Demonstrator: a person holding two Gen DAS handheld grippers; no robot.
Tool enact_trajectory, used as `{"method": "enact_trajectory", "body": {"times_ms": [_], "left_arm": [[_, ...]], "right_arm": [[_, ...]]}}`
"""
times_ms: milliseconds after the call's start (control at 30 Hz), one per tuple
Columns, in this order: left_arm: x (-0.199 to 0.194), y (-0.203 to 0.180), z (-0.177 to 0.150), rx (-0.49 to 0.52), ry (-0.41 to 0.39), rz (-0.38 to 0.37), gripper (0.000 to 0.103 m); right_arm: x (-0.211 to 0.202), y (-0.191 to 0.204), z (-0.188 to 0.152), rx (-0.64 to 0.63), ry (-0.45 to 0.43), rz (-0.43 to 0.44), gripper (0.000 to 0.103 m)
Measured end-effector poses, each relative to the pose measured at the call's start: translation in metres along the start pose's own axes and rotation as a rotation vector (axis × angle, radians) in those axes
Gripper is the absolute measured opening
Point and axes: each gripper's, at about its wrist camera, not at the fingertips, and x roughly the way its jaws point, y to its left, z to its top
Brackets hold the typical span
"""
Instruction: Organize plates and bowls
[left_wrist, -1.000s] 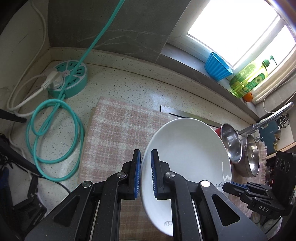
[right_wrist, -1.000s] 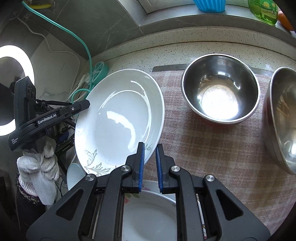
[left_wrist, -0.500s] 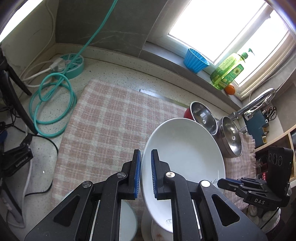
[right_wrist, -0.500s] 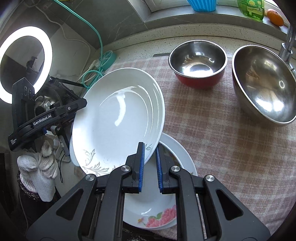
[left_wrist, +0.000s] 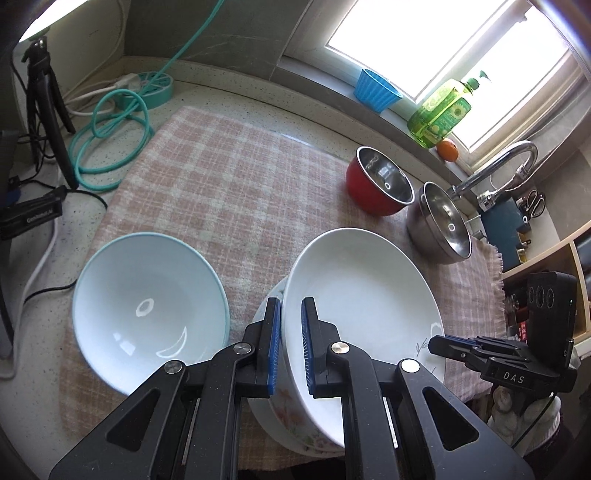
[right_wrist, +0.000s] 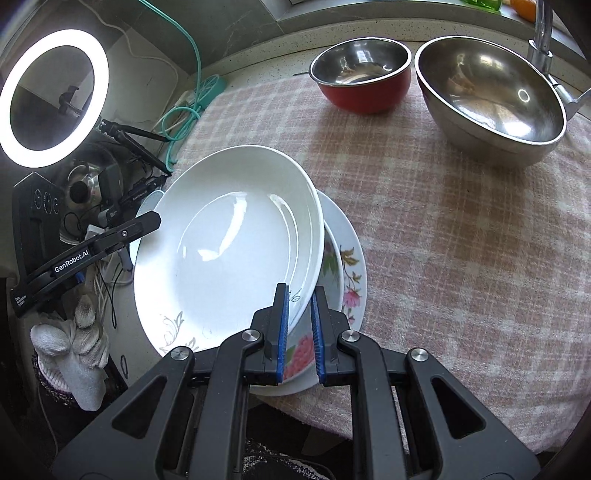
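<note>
Both tools are clamped on the same white plate (left_wrist: 362, 295): my left tool (left_wrist: 291, 343) pinches its near rim, and my right tool (right_wrist: 298, 325) pinches the opposite rim, where a grey leaf print runs along the edge. I see the plate tilted between them, directly over a floral plate (right_wrist: 347, 273) that lies flat on the pink checked cloth (left_wrist: 229, 184) covering the tabletop (left_wrist: 229, 92); whether the two plates touch I cannot tell. Just left of my left tool sits a pale blue bowl (left_wrist: 147, 306), upright and apart from the plates. Well ahead of my right tool stand a red bowl with a steel inside (right_wrist: 364, 74) and, just beside it to the right, a larger steel bowl (right_wrist: 491, 96). Beyond them, ahead of my left tool, a blue cup (left_wrist: 376, 90) and a green soap bottle (left_wrist: 441, 114) stand on the windowsill.
</note>
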Motion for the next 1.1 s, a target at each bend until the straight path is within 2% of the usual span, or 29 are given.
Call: {"method": "enact_trajectory", "body": {"times_ms": [267, 500, 1100], "left_arm": [[0.001, 0.002, -0.023, -0.011, 0.029, 0.004, 0.009], [0.007, 0.003, -0.032, -0.018, 0.048, 0.012, 0.009], [0.015, 0.005, -0.037, -0.029, 0.07, 0.026, 0.009]], "right_arm": [[0.004, -0.003, -0.012, -0.006, 0.017, -0.017, 0.012], [0.006, -0.003, -0.016, -0.02, 0.017, -0.046, 0.012], [0.01, 0.003, -0.017, -0.056, 0.013, -0.1, 0.014]]}}
